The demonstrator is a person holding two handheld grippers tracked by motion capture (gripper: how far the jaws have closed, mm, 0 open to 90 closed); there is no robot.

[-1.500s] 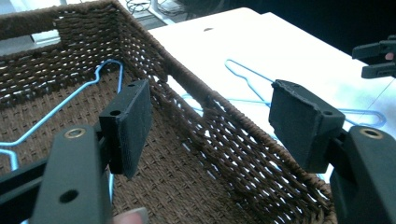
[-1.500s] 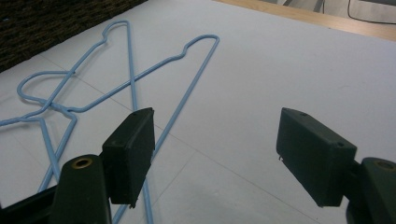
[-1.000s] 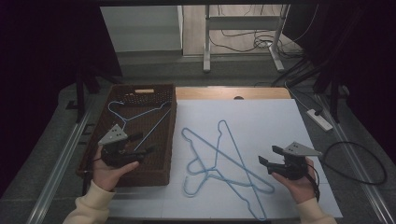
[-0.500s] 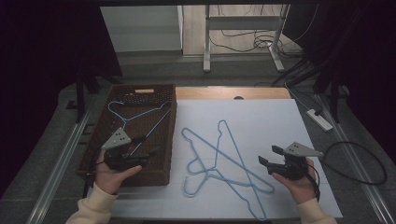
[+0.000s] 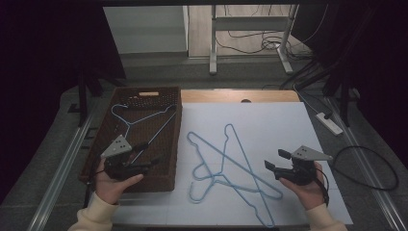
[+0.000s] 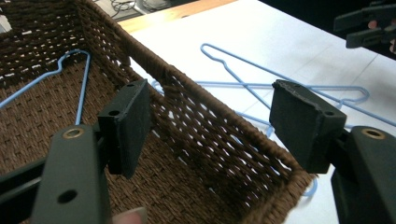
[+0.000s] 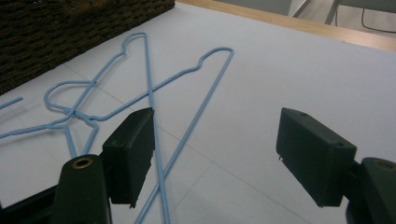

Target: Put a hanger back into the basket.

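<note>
A brown wicker basket point(image 5: 120, 103) stands at the left of the table with one blue wire hanger point(image 5: 126, 119) lying in it. Two more blue hangers point(image 5: 226, 161) lie crossed on the white sheet point(image 5: 274, 120). My left gripper point(image 5: 149, 155) hovers over the basket's near right corner, open with nothing between its pads. In the left gripper view the basket wall point(image 6: 219, 126) runs below the gap, and the basket's hanger point(image 6: 70, 70) lies beyond. My right gripper point(image 5: 273, 160) rests open just right of the crossed hangers point(image 7: 154, 88), holding nothing.
A strip of bare wooden tabletop point(image 5: 240, 96) shows behind the sheet. A power strip point(image 5: 329, 122) and a looped black cable point(image 5: 370, 168) lie on the floor at the right. Metal desk legs point(image 5: 211, 48) stand beyond the table.
My left gripper has drifted slightly toward the near end of the basket, still open. The right gripper and the hangers have not moved.
</note>
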